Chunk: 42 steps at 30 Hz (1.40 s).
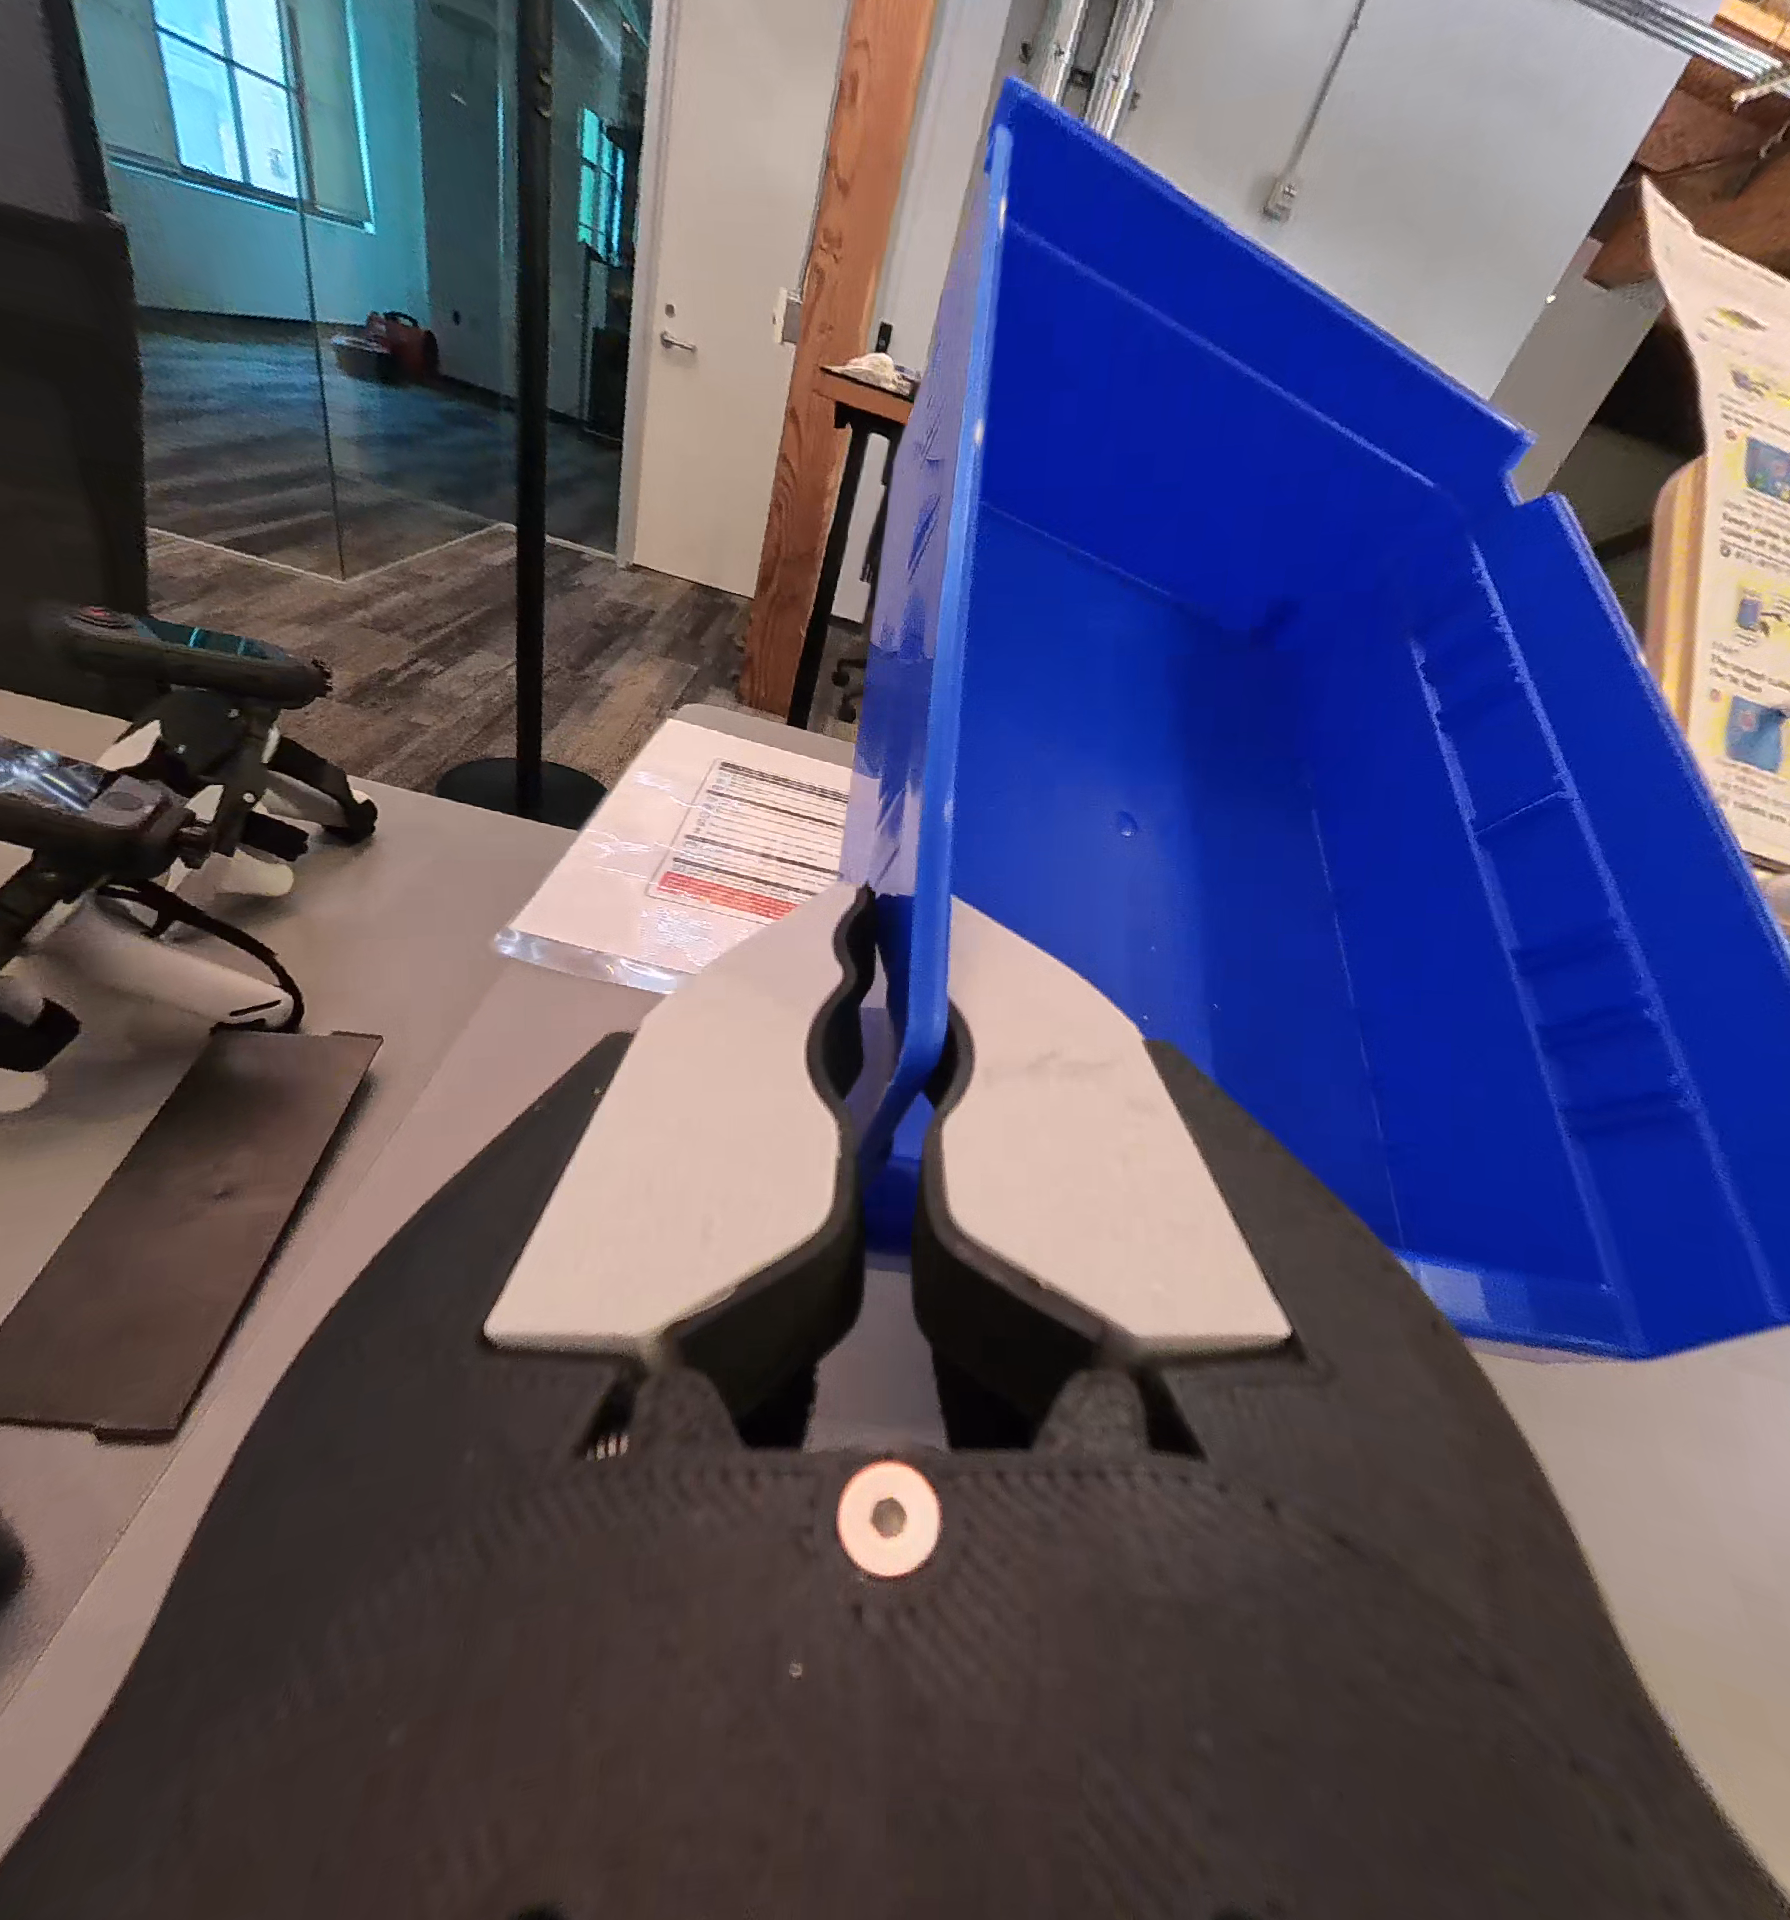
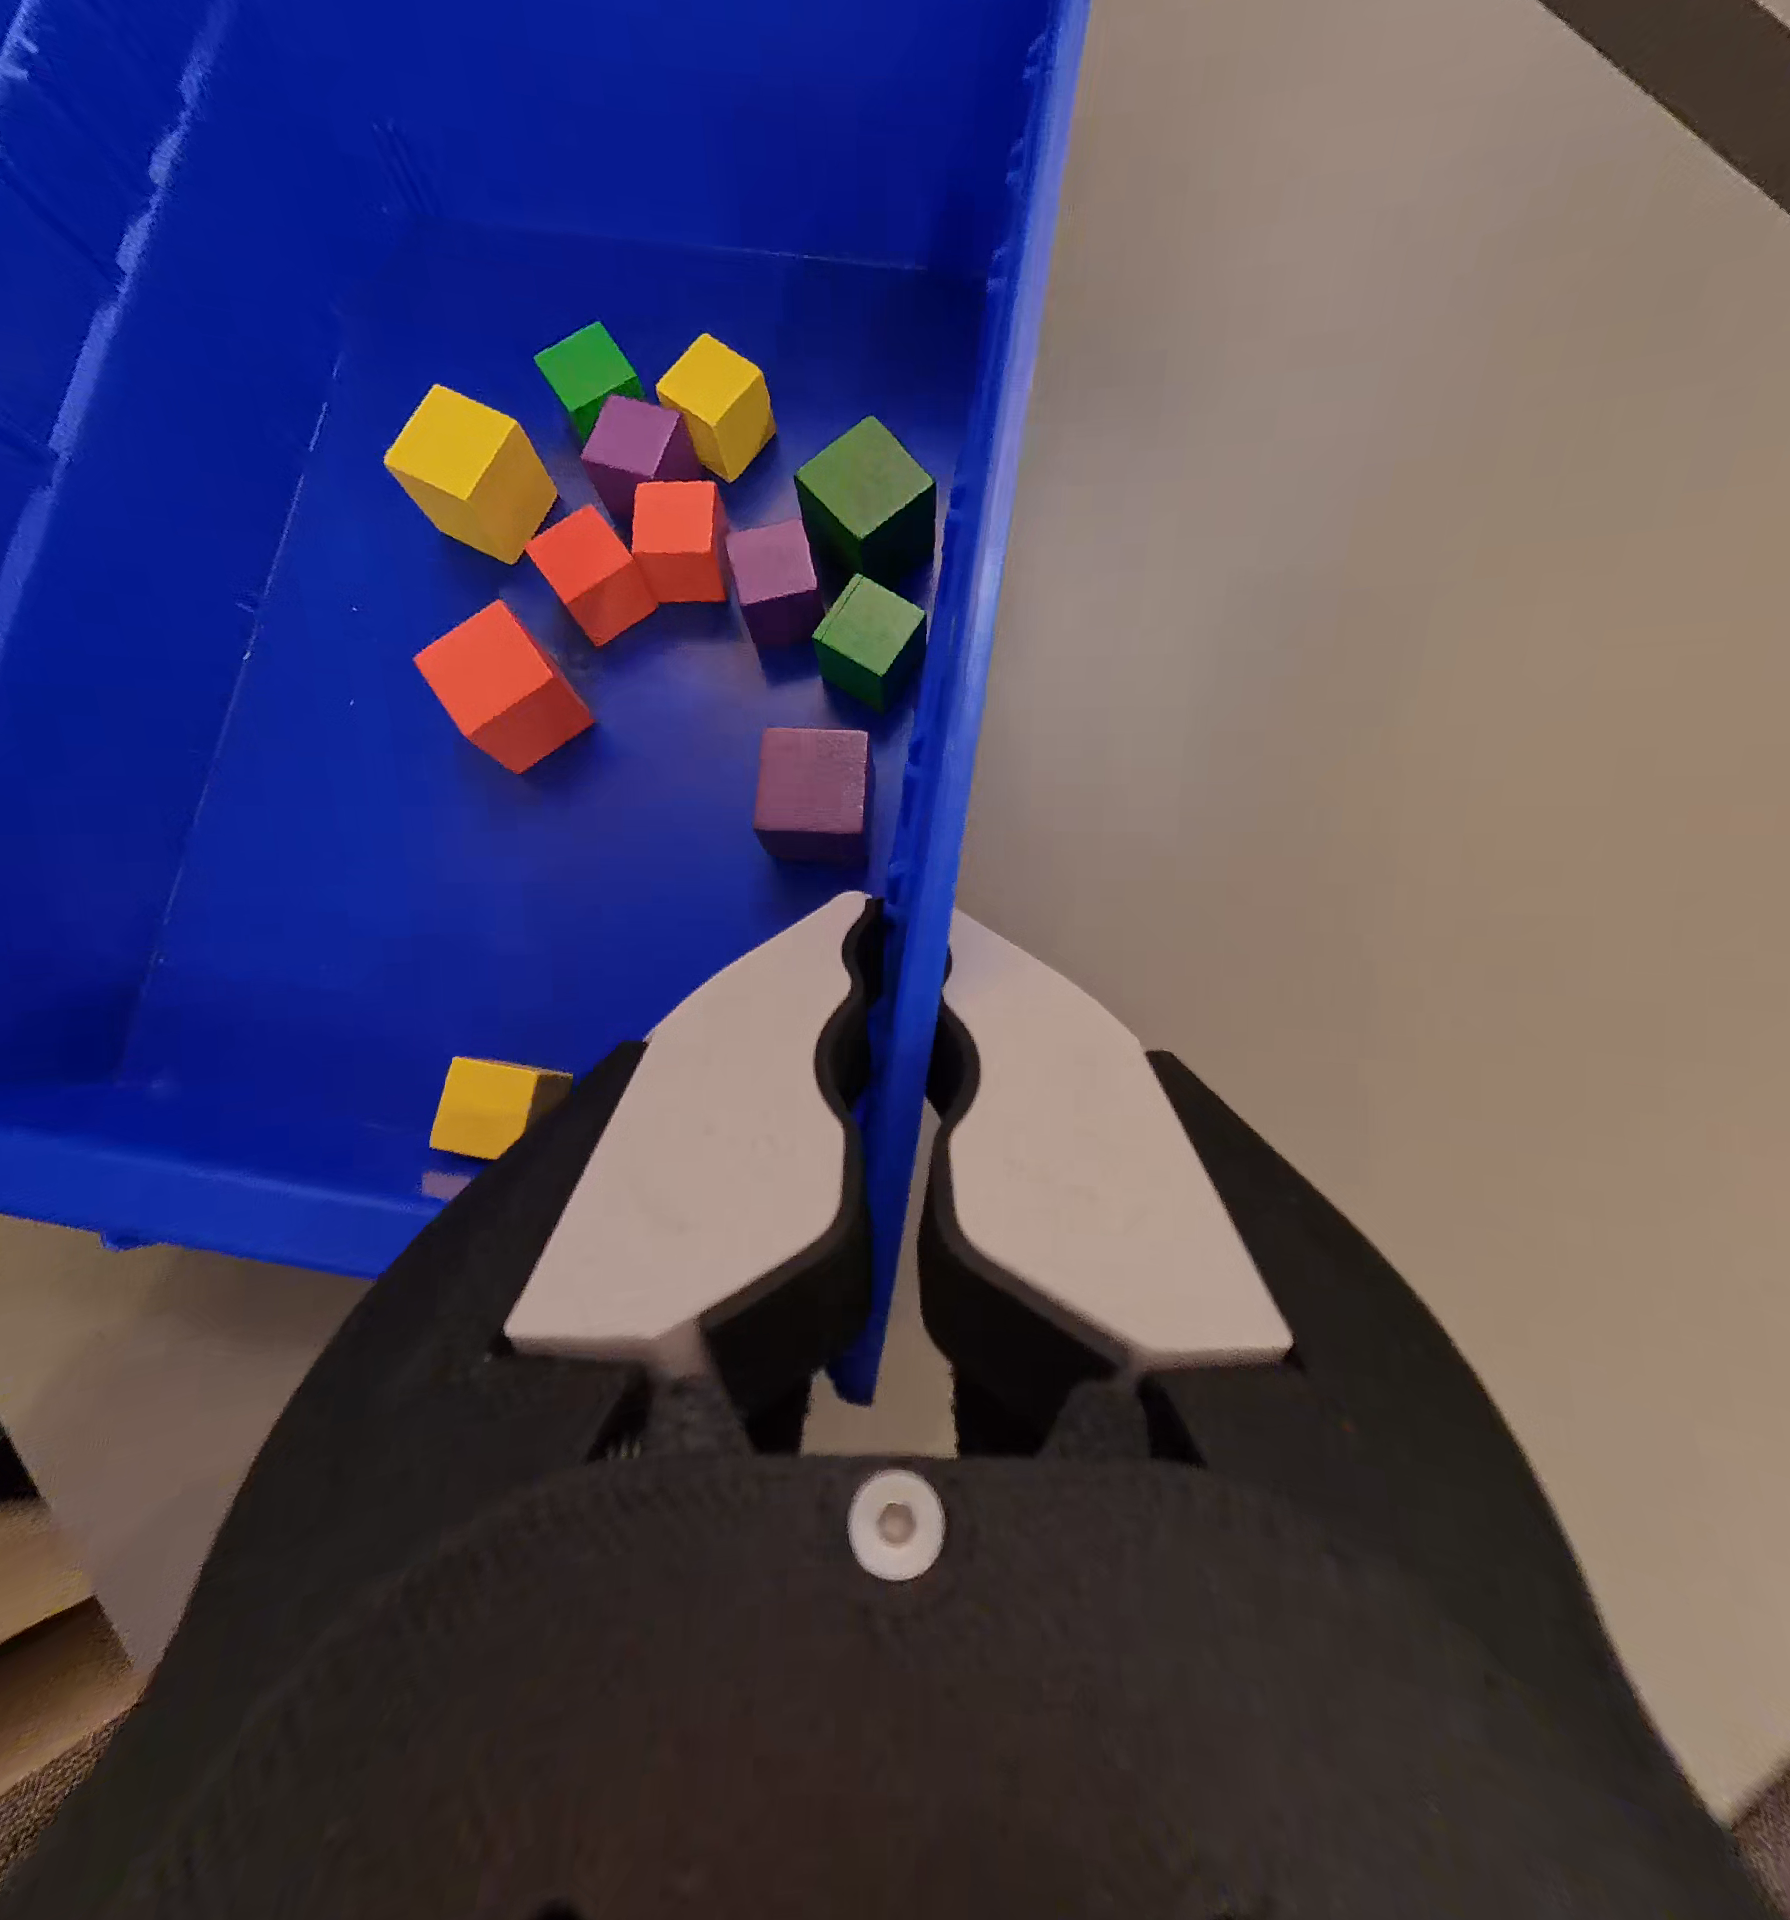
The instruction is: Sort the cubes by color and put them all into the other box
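In the left wrist view we see our left gripper (image 1: 896,935) pinching the tilted, empty blue box (image 1: 1234,810); spare grippers (image 1: 143,821) rest left. Only the right wrist view shows cubes (image 2: 662,551): our right gripper (image 2: 906,925) pinches their blue bin (image 2: 247,831).

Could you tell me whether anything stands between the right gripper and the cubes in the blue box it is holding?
Only the box itself. The right gripper is shut on the side wall of the blue box, and the cubes lie loose on its floor just past the fingertips. Nothing covers them, but the gripper must let go before it can reach in.
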Available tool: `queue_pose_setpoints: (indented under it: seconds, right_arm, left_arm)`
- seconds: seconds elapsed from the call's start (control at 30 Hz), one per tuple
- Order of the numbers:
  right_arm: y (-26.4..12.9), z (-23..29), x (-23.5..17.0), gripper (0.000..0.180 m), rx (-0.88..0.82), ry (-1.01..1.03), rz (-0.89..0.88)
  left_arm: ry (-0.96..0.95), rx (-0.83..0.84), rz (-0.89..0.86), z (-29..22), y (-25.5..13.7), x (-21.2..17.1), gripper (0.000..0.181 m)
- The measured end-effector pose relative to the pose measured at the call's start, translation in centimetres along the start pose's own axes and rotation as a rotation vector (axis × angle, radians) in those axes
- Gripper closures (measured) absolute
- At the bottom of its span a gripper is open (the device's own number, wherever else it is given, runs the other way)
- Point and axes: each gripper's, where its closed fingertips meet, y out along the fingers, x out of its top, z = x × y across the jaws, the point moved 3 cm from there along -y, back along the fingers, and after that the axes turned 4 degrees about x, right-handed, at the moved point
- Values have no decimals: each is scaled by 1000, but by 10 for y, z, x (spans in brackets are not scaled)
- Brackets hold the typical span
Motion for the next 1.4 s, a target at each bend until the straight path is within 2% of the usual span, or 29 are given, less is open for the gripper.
queue_pose_setpoints:
  seconds: [0.63,0.67,0.73,0.83,0.9,0.97,1.1,1.17,1.23,1.37,1.4]
  right_arm:
    - [159,145,155,174,186,-159,-15]
    - [162,149,160,167,202,-182,-16]
    - [157,150,174,130,197,-243,-44]
    - [124,159,191,117,186,-532,-97]
    - [98,183,189,120,226,-804,-94]
    - [82,206,179,121,271,-1017,-18]
    - [92,242,146,121,407,-1277,188]
    - [110,249,128,121,415,-1392,296]
    - [125,250,114,130,426,-1478,377]
    - [143,256,97,159,502,-1539,450]
    - [144,258,96,159,509,-1538,451]
  left_arm:
    - [-39,41,-42,53,10,4,176]
    - [-42,42,-43,55,10,3,176]
    - [-49,44,-42,58,10,2,176]
    - [-48,46,-44,59,10,2,176]
    - [-46,46,-43,59,11,1,176]
    - [-42,47,-43,58,11,1,176]
    - [-32,50,-39,54,13,0,176]
    - [-26,53,-37,52,13,-1,176]
    - [-21,57,-38,51,12,-2,176]
    - [-25,60,-48,51,10,-2,176]
    - [-27,59,-52,52,9,-1,176]
